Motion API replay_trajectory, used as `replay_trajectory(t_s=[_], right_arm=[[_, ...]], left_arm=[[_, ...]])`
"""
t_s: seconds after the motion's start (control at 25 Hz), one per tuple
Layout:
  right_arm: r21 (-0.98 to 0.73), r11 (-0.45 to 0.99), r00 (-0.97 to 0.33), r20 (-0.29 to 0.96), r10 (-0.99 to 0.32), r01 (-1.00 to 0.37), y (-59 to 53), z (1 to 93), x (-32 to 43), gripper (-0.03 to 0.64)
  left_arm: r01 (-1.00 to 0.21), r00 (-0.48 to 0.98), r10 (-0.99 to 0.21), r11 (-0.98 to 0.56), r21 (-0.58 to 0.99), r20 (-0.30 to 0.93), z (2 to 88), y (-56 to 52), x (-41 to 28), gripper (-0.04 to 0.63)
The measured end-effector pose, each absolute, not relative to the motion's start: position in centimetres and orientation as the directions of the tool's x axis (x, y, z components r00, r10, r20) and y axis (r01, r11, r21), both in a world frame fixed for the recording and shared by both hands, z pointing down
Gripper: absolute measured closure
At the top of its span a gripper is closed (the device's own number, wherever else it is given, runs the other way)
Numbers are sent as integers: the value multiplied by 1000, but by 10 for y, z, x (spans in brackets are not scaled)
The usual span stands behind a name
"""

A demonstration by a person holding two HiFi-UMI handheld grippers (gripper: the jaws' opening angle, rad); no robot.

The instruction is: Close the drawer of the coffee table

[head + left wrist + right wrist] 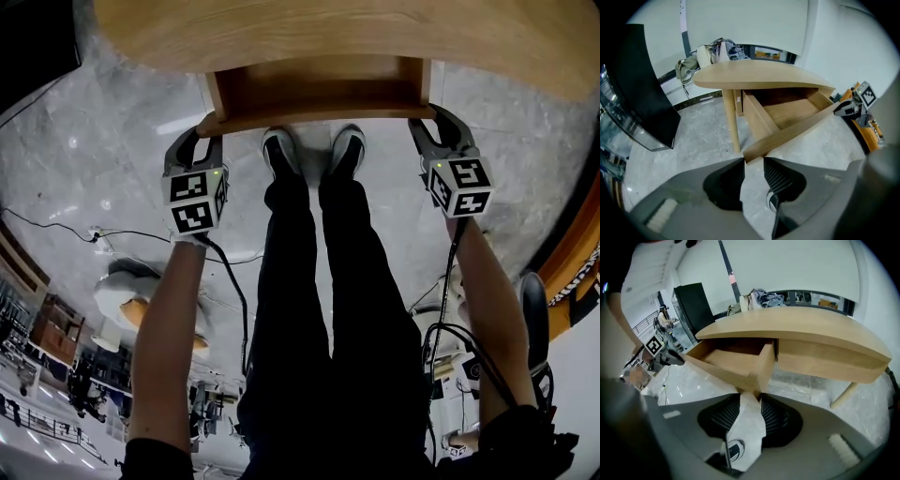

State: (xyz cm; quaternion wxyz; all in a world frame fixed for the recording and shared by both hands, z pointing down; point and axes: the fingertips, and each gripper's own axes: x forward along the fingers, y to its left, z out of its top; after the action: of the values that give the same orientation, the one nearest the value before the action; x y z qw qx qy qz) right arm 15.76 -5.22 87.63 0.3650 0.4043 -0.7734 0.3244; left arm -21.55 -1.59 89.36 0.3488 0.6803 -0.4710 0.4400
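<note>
Fingers (733, 176) of the left gripper (753, 161) pinch one end of the drawer (787, 112) front at their ribbed dark tips. The right gripper (751, 397) clamps the other end the same way. The drawer stands open under the coffee table (759, 77), and its bare inside is showing. Both are of pale, smooth wood. The table's top surface has a curved edge and rests on round legs (732, 122). The person's shoes (314, 150), black with white soles, stand directly in front of the drawer between the two grippers, on a glossy grey marbled floor (94, 141). A tall black cabinet (644, 89) stands off to one side, apart from the table. Behind the table's far edge lies a heap of clothes and bags (719, 49). A thin black cable (56, 228) trails over the floor.
</note>
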Motion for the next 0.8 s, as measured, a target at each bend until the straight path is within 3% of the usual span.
replay_trajectory(t_s=[0.8], right_arm=[[-216, 414, -405, 795, -451, -884, -105, 873, 152, 472]], left_arm=[[-952, 160, -397, -304, 34, 904, 891, -71, -221, 459]])
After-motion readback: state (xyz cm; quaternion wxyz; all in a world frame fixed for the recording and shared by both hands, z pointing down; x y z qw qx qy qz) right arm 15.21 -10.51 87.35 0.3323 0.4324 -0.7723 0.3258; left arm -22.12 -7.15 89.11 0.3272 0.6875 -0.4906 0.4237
